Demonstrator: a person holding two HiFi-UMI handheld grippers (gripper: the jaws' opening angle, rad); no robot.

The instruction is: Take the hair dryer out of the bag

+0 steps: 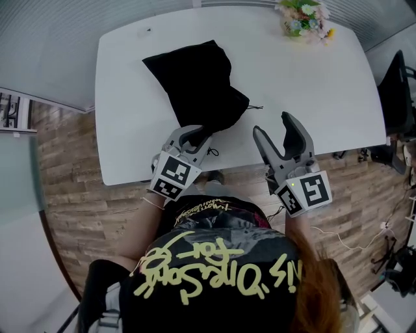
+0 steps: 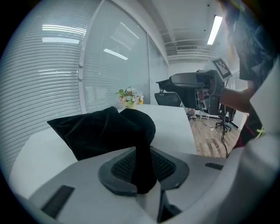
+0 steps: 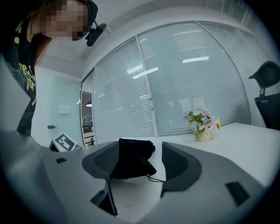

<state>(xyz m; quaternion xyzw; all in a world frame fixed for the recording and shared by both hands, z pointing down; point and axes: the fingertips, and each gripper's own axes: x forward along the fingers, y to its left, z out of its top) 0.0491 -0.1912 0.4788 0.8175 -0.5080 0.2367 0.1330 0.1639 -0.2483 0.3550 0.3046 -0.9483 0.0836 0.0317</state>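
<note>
The left tool (image 1: 194, 135) is closed on a fold of black cloth at the near end of the bag (image 1: 195, 84). The right tool (image 1: 273, 127) has its jaws apart and holds nothing, just beside the bag. To do this step well, I think the left one should keep the cloth firmly and low, while the right one looks for the opening. The bag lies on the white desk (image 1: 325, 91). The hair dryer is not visible; probably it is still inside, because the bag bulges. At the far edge stand flowers (image 1: 303, 17).
</note>
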